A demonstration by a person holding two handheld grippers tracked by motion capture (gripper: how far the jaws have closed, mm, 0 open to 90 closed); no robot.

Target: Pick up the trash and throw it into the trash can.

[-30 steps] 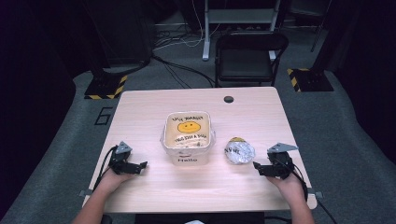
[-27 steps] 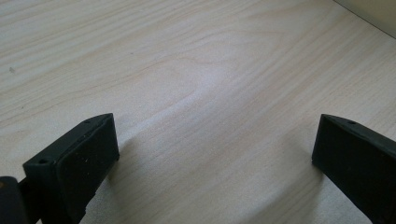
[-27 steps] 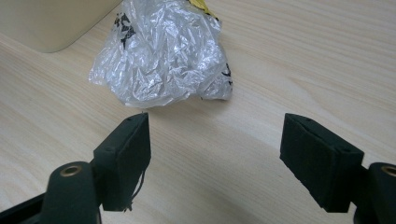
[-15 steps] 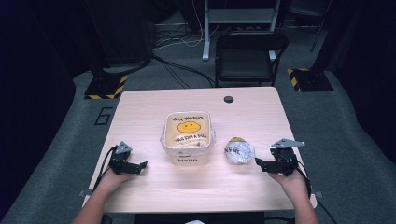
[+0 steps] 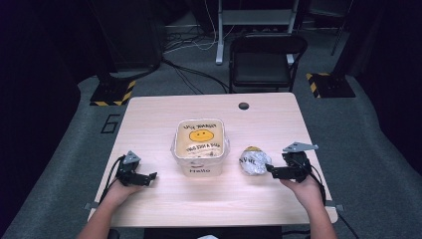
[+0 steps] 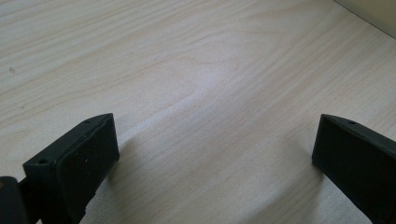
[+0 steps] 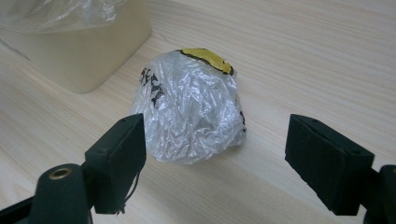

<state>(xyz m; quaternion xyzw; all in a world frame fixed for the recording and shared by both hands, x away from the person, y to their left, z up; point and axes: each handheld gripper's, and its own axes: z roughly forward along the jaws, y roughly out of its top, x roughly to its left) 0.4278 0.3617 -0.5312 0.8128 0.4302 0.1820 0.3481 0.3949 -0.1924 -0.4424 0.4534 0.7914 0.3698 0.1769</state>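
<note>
Two grippers spread, nothing held.
Crumpled plastic bag [image 7: 191, 105] sits on table [image 5: 278, 199], beside tub [image 5: 200, 145], just ahead of right gripper [image 7: 215, 154]; left gripper [image 6: 210, 154] over bare wood. Probably light, soft, slippery; pinch mid-bulk.

Pale wood-grain bench [image 5: 164, 114], rectangular, with a small dark round hole [image 5: 243, 105] near the far edge. At centre, a cream square tub [image 5: 200, 148] lined with clear plastic printed with a yellow smiley face. Just right of it, apart from its wall, a crumpled clear plastic bundle [image 5: 254, 161] with black lettering and a yellow patch.
</note>
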